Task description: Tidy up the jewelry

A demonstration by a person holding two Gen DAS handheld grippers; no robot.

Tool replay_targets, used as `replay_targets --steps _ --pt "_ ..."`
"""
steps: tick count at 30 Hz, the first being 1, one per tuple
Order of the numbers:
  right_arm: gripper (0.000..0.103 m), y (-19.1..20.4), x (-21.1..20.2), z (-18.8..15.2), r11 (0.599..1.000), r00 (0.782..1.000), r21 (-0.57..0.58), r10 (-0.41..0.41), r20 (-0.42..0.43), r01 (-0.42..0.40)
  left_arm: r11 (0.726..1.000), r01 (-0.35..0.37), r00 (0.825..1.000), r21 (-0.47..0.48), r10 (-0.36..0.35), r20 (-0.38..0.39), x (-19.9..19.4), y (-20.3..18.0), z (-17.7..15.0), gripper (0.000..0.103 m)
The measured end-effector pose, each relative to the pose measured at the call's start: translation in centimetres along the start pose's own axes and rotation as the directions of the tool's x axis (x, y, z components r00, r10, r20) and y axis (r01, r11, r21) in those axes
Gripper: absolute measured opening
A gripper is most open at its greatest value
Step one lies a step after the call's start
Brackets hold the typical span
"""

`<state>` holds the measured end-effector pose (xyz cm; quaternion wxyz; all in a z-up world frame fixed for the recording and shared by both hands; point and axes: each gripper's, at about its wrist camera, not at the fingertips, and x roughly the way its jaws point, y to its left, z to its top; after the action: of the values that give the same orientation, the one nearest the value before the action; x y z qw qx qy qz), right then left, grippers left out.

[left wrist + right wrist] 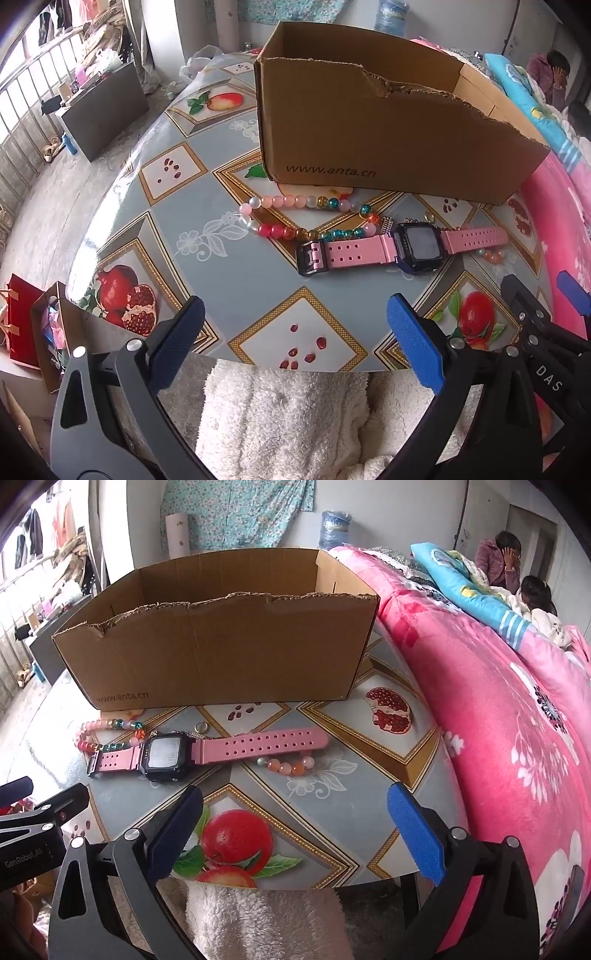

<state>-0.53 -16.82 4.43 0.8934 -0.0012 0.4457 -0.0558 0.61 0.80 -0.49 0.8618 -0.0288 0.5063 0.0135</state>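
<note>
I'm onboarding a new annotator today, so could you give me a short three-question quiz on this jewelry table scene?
1. True or false: the pink-strapped watch already lies inside the cardboard box.
2. Multiple choice: which item lies closest to the box's front wall? A) the multicoloured bead bracelet B) the orange bead bracelet C) the gold ring
3. Fill in: the left gripper and the right gripper both have their jaws ____ and hold ____.

Key
1. False: it lies on the table in front of the box.
2. A
3. open; nothing
</note>
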Motion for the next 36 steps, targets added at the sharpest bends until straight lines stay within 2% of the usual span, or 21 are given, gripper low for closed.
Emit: replay_targets --steps 36 --pt "0.097 0.05 0.17 0.02 1.0 1.0 -0.007 0.028 0.006 -0.028 1.0 -0.007 1.0 -0.002 0.007 0.01 -0.31 -0.35 0.58 0.095"
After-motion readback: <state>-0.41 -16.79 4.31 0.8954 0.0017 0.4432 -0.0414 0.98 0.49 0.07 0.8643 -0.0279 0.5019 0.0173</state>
